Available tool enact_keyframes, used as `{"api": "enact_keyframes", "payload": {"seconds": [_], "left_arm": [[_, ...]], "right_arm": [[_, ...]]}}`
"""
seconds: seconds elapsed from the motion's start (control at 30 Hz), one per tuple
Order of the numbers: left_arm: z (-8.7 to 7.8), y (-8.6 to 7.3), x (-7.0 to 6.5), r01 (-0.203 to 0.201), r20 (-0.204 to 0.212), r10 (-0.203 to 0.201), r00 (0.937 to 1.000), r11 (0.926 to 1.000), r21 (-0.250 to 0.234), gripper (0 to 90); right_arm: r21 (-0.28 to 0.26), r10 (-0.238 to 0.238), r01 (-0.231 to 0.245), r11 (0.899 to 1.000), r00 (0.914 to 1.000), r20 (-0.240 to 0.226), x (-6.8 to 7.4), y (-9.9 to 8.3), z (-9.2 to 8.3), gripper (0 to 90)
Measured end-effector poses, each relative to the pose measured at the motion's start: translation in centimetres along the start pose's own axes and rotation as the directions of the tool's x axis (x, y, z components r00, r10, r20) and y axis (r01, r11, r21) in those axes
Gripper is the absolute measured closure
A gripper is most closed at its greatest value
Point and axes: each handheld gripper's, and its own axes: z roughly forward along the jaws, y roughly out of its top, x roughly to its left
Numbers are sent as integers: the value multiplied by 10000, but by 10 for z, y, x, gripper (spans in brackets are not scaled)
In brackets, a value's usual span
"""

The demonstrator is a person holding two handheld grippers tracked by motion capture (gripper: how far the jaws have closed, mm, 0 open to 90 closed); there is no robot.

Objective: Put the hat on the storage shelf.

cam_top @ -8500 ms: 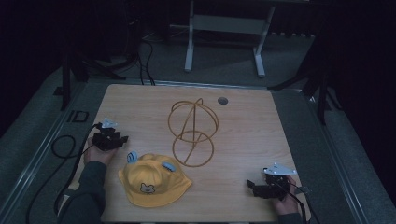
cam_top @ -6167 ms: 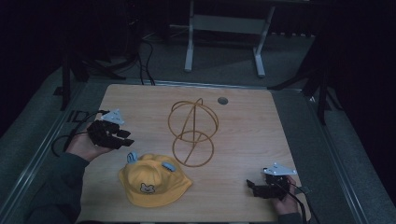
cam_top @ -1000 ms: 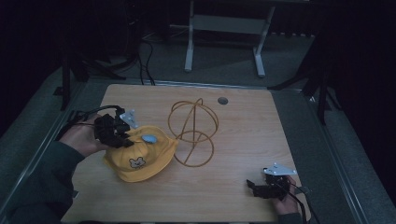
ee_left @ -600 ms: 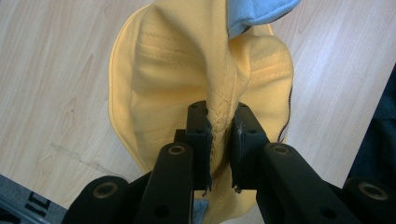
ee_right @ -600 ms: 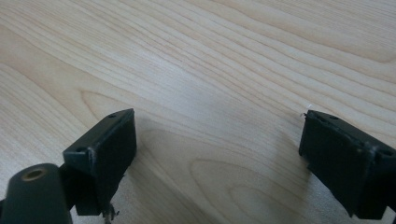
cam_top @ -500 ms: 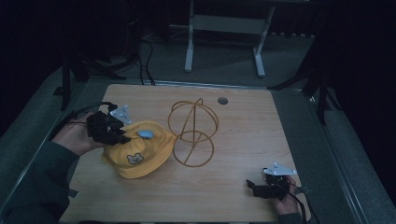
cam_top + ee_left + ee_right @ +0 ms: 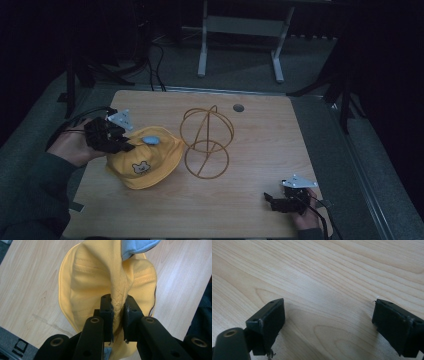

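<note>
A yellow bucket hat with a bear patch and pale blue ears hangs lifted at the table's left, just left of a gold wire stand. My left gripper is shut on the hat's edge. In the left gripper view the pads pinch a fold of yellow cloth, and the hat droops over the wood. My right gripper rests on the table near the front right corner. Its jaws stand wide apart in the right gripper view, with bare wood between my right gripper's fingertips.
The wooden table has a small dark round cap near its far edge. A white metal frame stands on the floor behind it. Cables trail off the left edge.
My left gripper has carried the hat up and slightly left over the last second, away from the wire stand. Several seconds ago the hat lay flat nearer the front. The right gripper has stayed put.
</note>
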Motion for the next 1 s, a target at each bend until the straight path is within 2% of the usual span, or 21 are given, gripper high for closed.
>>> {"api": "enact_keyframes", "payload": {"seconds": [0.5, 1.0], "left_arm": [[-15, -9, 3, 331, -256, -340, 9991, 9988, -368, 802], [-31, -9, 6, 382, -579, -430, 9974, 9959, -820, 801]], "right_arm": [[6, -3, 3, 10000, 10000, 2, 0, 0, 0, 110], [16, -8, 8, 10000, 10000, -3, 0, 0, 0, 110]]}}
